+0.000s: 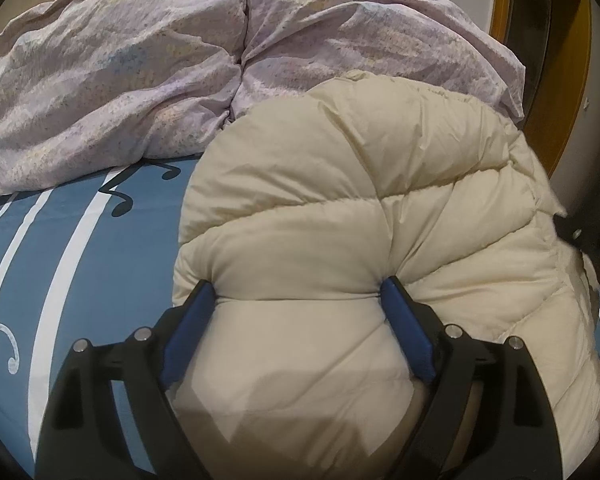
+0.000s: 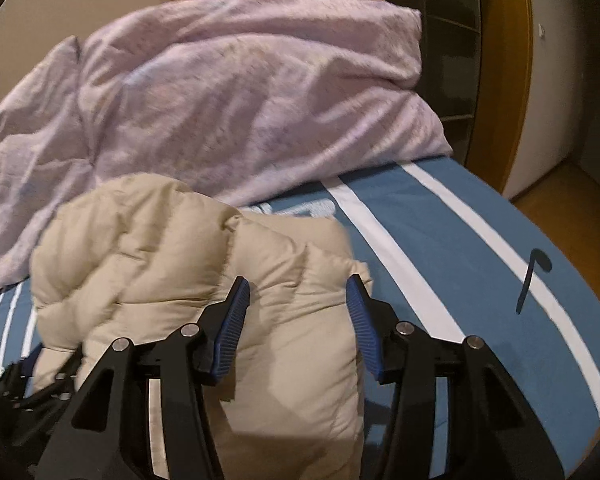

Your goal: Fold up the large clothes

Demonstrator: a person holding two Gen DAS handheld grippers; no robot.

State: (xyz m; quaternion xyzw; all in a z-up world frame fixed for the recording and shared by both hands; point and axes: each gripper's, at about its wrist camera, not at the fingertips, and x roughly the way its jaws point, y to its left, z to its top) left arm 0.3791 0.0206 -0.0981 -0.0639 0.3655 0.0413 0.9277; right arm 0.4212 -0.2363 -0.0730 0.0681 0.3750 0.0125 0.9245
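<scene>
No legible text, label, brand or number appeared in either view. The only signs were decorative motifs printed on the blue bed sheet (image 1: 80, 248). In the left wrist view, a black squiggle ending in a note-like curl (image 1: 120, 196) and a second black note head (image 1: 171, 171) lay on the sheet near the edge of the lilac duvet (image 1: 112, 80), and a white looping clef-like figure (image 1: 0, 344) stood toward the sheet's left edge. In the right wrist view, a single black musical note (image 2: 534, 280) crossed a white stripe (image 2: 496, 240) near the sheet's right edge. A pale printed patch (image 2: 300, 209) just beyond the cream jacket (image 2: 180, 248) was too blurred to read.
</scene>
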